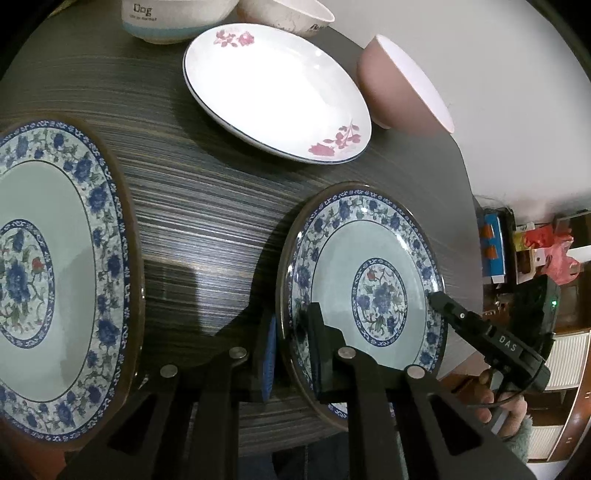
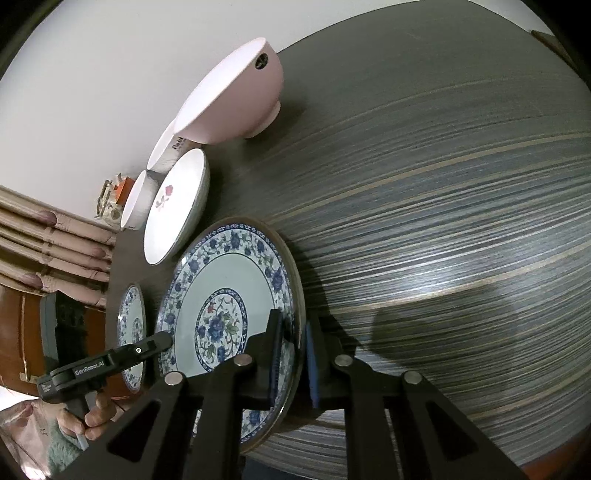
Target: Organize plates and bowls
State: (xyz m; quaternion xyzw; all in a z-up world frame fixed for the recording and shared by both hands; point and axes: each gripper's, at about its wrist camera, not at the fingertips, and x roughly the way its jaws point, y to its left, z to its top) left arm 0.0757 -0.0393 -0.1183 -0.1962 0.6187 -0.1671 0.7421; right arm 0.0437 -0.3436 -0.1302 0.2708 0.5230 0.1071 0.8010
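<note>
A blue-flowered plate (image 1: 369,280) lies on the dark striped table, gripped on opposite rims by both grippers. My left gripper (image 1: 291,350) is shut on its near-left rim, one finger under, one over. My right gripper (image 2: 293,354) is shut on the same plate (image 2: 229,295) at its other rim; it shows in the left wrist view (image 1: 439,299) too. A second, matching blue-flowered plate (image 1: 48,273) lies to the left. A white plate with pink roses (image 1: 277,85) lies behind. A pink bowl (image 1: 399,88) stands at the table's far edge.
Two white bowls (image 1: 177,18) (image 1: 291,14) stand behind the rose plate. The table's (image 2: 443,221) edge runs close to the pink bowl (image 2: 236,96). Boxes and a red bag (image 1: 554,251) sit beyond the table.
</note>
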